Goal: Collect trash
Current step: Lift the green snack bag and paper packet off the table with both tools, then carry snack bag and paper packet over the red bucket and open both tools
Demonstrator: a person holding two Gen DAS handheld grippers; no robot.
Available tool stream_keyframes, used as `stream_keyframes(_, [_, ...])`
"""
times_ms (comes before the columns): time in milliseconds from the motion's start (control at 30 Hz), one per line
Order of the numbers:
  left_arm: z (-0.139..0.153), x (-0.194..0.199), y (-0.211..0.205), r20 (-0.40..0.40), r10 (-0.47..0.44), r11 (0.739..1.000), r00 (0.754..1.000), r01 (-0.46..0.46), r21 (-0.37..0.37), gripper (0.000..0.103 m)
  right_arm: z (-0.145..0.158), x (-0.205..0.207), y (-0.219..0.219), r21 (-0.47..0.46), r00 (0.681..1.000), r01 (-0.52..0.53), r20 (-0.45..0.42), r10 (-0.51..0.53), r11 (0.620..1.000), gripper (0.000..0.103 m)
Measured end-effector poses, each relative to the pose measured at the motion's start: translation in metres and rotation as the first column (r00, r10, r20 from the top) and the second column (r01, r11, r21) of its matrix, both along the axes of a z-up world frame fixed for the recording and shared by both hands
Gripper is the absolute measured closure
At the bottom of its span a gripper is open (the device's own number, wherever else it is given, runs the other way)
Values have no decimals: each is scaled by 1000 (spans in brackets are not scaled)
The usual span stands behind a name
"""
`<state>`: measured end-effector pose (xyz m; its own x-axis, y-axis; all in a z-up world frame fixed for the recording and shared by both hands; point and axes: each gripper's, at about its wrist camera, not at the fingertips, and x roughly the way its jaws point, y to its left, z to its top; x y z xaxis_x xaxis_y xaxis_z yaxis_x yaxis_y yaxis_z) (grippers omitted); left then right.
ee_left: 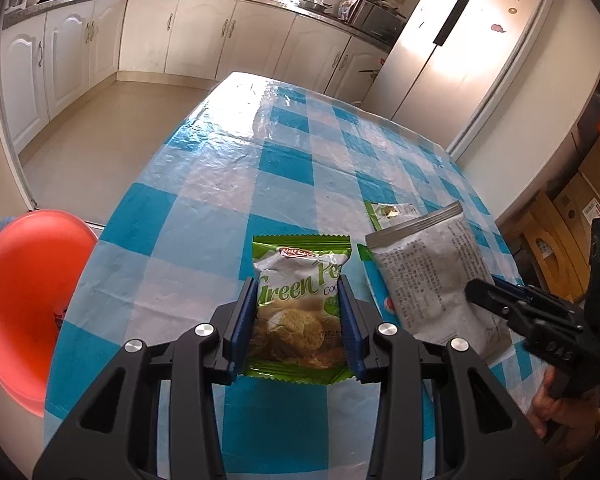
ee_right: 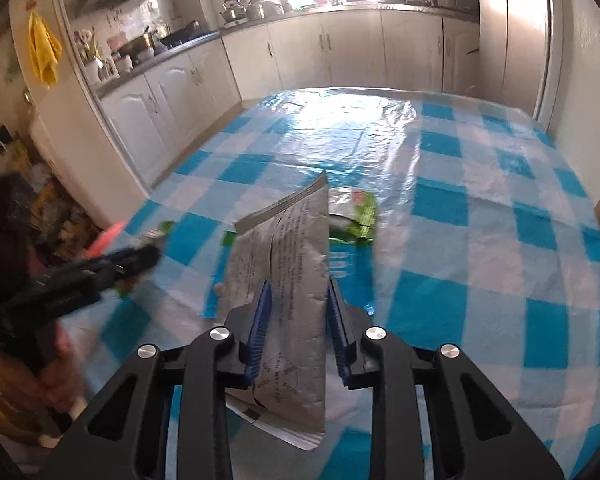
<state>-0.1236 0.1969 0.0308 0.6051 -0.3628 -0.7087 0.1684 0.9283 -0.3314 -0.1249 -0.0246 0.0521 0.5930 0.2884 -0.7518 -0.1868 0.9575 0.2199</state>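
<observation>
My left gripper (ee_left: 299,280) is shut on a green pea cookie packet (ee_left: 296,312) and holds it over the blue checked table (ee_left: 228,208). My right gripper (ee_right: 298,284) is shut on a silver foil pouch (ee_right: 288,256), held tilted above the table (ee_right: 480,208); the pouch also shows in the left wrist view (ee_left: 432,276), with the right gripper (ee_left: 496,300) at its right edge. A green wrapper (ee_right: 358,210) lies on the table beyond the pouch; it also shows in the left wrist view (ee_left: 388,212). The left gripper (ee_right: 140,260) appears blurred in the right wrist view.
An orange plastic basin (ee_left: 24,300) sits off the table's left edge. White kitchen cabinets (ee_left: 204,36) and a fridge (ee_left: 472,40) stand beyond the table. Cardboard boxes (ee_left: 580,220) stand to the right.
</observation>
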Motion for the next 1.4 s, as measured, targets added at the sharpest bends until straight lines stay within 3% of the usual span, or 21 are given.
stream_keyframes(333, [-11,-5,-25,-22,-79,997,997,79,-5,62,6,4,13,239,994,-81,-51,96,968,71])
stream_keyframes(533, [-12,-6,-25,-14,-81,997,997,80,-8,62,-8,11,22,363,983,-105,-100,151,926,62])
stream_keyframes(600, [-13,-6,-25,-10,-80,997,997,80,-4,62,-11,13,26,346,983,-113,-96,154,932,66])
stream_keyframes(667, [-13,-7,-24,-13,-77,997,997,77,-16,62,-13,14,29,320,984,-111,-100,150,941,84])
stream_keyframes(733, [-12,-7,-21,-14,-72,997,997,72,-22,62,-15,15,28,329,983,-104,-106,147,938,87])
stream_keyframes(1067, [1,-15,9,29,-13,999,1000,14,-50,63,5,17,33,247,990,-116,-51,132,962,92])
stream_keyframes(1400, [27,-27,80,84,163,986,983,-161,-28,63,30,38,80,280,966,-249,9,257,927,92])
